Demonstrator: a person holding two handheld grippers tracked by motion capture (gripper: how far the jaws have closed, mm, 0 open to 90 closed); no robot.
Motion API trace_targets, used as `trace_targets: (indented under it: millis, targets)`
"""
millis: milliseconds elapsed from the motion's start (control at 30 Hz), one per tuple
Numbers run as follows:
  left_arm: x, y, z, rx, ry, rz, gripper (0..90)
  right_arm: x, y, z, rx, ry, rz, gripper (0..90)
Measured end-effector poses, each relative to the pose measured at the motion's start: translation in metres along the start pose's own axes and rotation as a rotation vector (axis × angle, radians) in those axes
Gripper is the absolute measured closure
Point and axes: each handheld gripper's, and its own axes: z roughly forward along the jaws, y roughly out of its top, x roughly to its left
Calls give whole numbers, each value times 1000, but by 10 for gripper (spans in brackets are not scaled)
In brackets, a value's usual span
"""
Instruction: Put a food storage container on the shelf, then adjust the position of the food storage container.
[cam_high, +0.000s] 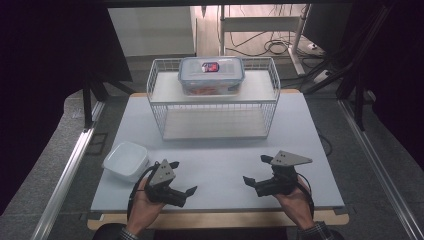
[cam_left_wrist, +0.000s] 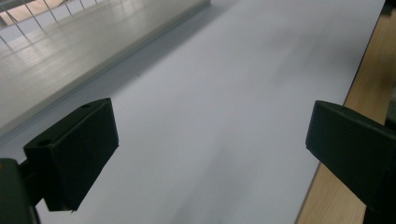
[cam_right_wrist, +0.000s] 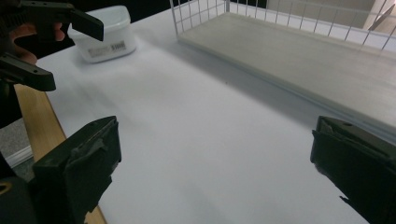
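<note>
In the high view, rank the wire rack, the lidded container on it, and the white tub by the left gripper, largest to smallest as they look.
1. Wire rack, by far the largest.
2. Lidded container on the rack's top shelf.
3. White tub, smallest, though it looks only a little smaller than the container and lies nearer the camera, so their true order is unsure.

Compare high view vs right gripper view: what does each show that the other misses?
High view alone: the clear lidded plastic container on top of the white wire shelf rack, the right gripper in the person's hand, and the floor cables behind the table.

Right gripper view alone: the label on the side of the small white plastic tub and a close look along its own two black jaws, wide apart with nothing between them.

Shared: that tub, the rack's lower shelf, the white table top, and the left gripper, jaws open, holding nothing.
</note>
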Motion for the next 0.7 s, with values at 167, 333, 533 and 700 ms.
trace_targets:
  millis: [167,333,533,700]
  targets:
    - [-6,-15,11,72,-27,7,19,0,-21,1,70,-26,-8,31]
    - [-5,-17,17,102,-31,3,18,-7,-29,4,107,-44,3,41]
    - [4,-11,7,88,-7,-61,14,-9,-30,5,114,-55,3,45]
    - [18,-5,-14,42,64,-77,91,-9,-31,7,114,-52,10,48]
